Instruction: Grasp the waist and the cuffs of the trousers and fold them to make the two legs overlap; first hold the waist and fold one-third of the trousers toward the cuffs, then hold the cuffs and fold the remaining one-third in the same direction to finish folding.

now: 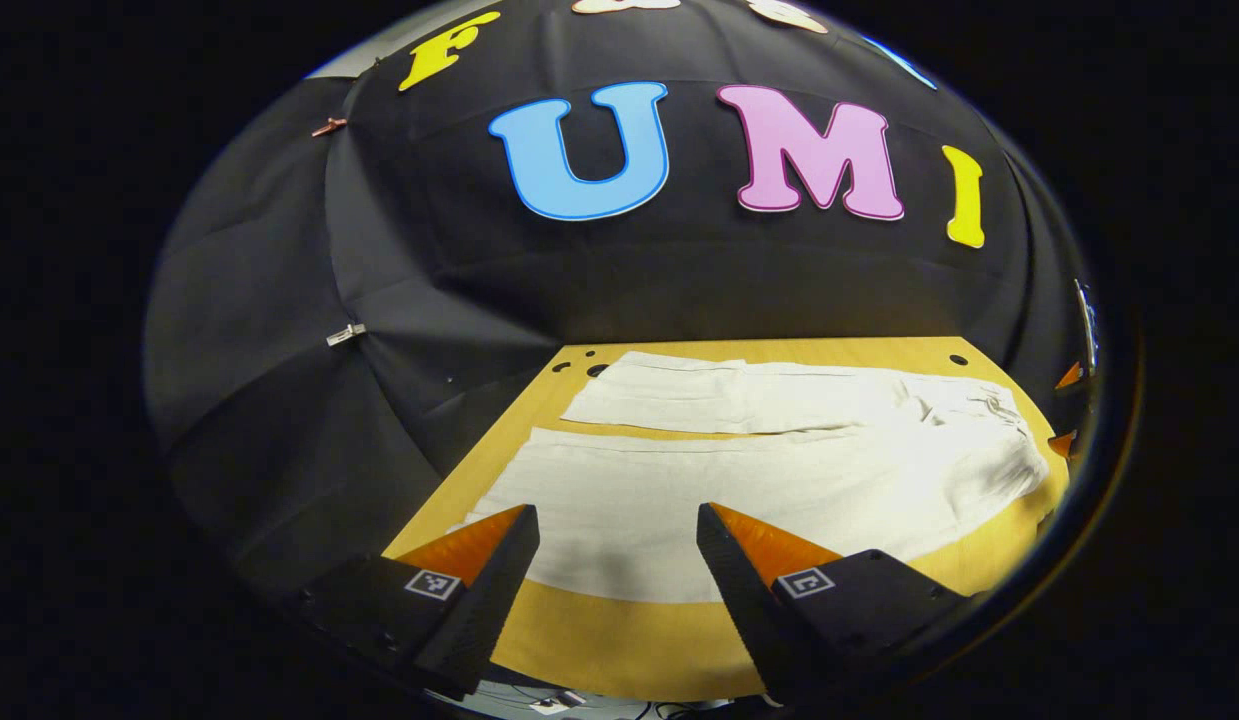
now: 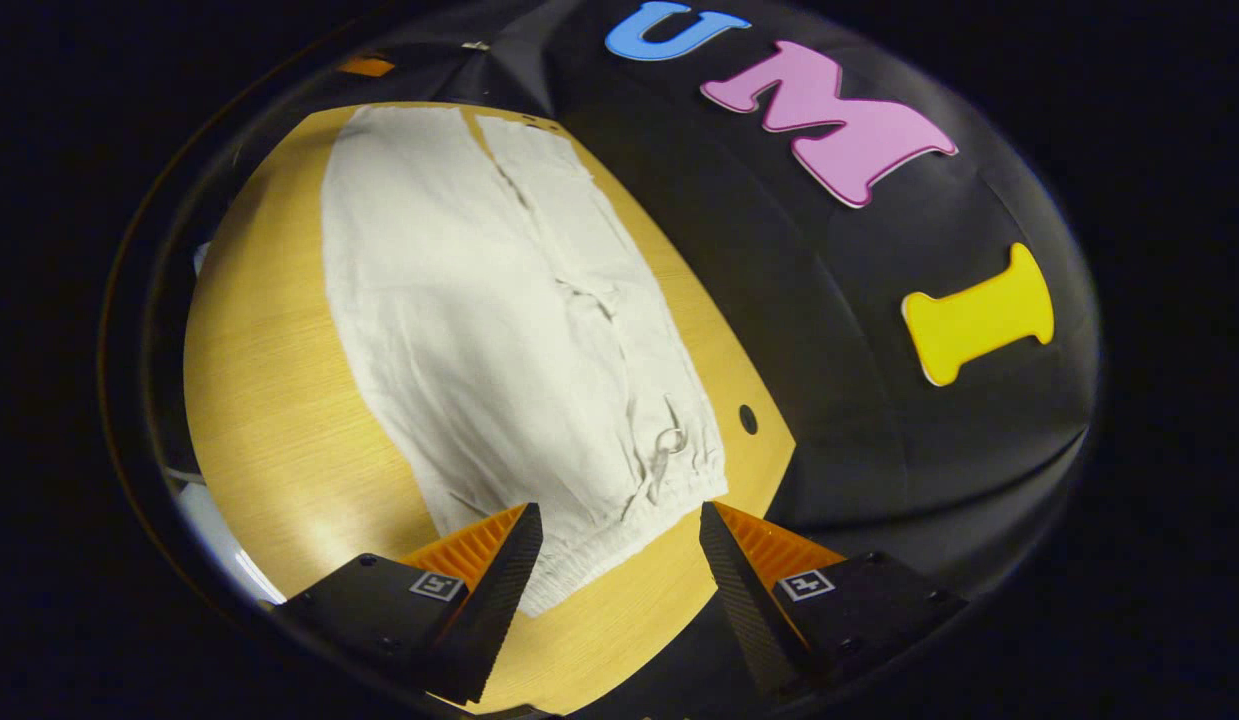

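Pale cream trousers (image 1: pixel 779 470) lie flat on the wooden table (image 1: pixel 619 640), the two legs side by side with a thin gap between them. In the left gripper view the cuffs (image 1: pixel 599 400) point left and the gathered waist (image 1: pixel 1009 440) lies at the right. My left gripper (image 1: pixel 617 510) stands open over the near leg's cuff end, holding nothing. In the right gripper view the trousers (image 2: pixel 499 330) run away from me, with the drawstring (image 2: pixel 669 440) close by. My right gripper (image 2: pixel 620 508) is open, its fingers either side of the waistband (image 2: pixel 599 540).
The table (image 2: pixel 269 420) has a small dark hole (image 2: pixel 747 418) near its corner by the waist, and others at the far corners (image 1: pixel 957 359). Black cloth walls close in the table's far and side edges. Bare wood borders the trousers along the near edge.
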The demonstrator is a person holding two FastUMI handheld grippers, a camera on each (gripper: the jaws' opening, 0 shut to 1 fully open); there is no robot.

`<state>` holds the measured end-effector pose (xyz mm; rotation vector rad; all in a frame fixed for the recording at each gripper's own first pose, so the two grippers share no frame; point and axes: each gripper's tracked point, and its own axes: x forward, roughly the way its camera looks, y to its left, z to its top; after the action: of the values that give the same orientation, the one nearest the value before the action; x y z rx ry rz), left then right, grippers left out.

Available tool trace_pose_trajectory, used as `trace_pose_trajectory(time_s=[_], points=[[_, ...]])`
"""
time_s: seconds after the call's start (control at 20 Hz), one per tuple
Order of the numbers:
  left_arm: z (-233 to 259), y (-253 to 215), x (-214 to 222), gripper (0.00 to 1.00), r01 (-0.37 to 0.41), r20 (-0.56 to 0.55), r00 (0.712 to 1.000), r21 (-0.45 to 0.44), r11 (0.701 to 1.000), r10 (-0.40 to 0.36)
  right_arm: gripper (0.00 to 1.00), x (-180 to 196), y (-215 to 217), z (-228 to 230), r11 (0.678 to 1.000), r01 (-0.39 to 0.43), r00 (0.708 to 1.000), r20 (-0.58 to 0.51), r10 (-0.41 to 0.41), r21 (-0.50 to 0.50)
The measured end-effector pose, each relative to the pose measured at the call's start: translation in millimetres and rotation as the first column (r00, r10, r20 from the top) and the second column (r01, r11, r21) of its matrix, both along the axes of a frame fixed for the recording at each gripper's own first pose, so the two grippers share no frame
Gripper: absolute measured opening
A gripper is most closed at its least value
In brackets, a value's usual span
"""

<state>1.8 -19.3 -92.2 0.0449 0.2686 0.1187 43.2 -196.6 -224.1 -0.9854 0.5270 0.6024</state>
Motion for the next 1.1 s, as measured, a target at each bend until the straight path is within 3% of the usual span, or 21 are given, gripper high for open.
trace_pose_trajectory(time_s=[0.2,0.4,0.8,0.85,1.05,1.1], points=[[-1.5,-14.8,4.9,0.99,0.02,-0.01,1.0,0.043,0.999,-0.019,0.98,-12.4,2.3,-33.8,0.994,-0.101,0.988,-0.119,0.095,-0.05],[-8.2,-13.3,5.2,0.99,0.024,-0.045,0.999,0.089,0.996,-0.02,0.98,-24.6,-14.0,-64.0,0.982,-0.161,0.964,-0.231,0.136,-0.095],[-30.2,-4.9,-5.2,0.99,-0.029,-0.125,0.991,0.088,0.996,0.04,0.94,12.8,-17.4,-76.6,0.969,-0.123,0.987,-0.133,0.096,-0.215],[-35.4,-1.4,-6.1,0.99,-0.041,-0.132,0.99,0.077,0.996,0.051,0.9,14.0,-16.5,-77.9,0.964,-0.116,0.988,-0.132,0.086,-0.238],[-62.3,24.2,-3.8,0.99,-0.057,-0.188,0.98,0.074,0.996,0.07,0.57,11.6,-13.1,-87.1,0.952,-0.106,0.988,-0.135,0.069,-0.286],[-67.3,37.4,-0.6,0.99,-0.057,-0.2,0.977,0.111,0.992,0.078,0.36,13.9,-12.7,-85.5,0.951,-0.105,0.989,-0.13,0.069,-0.29]])
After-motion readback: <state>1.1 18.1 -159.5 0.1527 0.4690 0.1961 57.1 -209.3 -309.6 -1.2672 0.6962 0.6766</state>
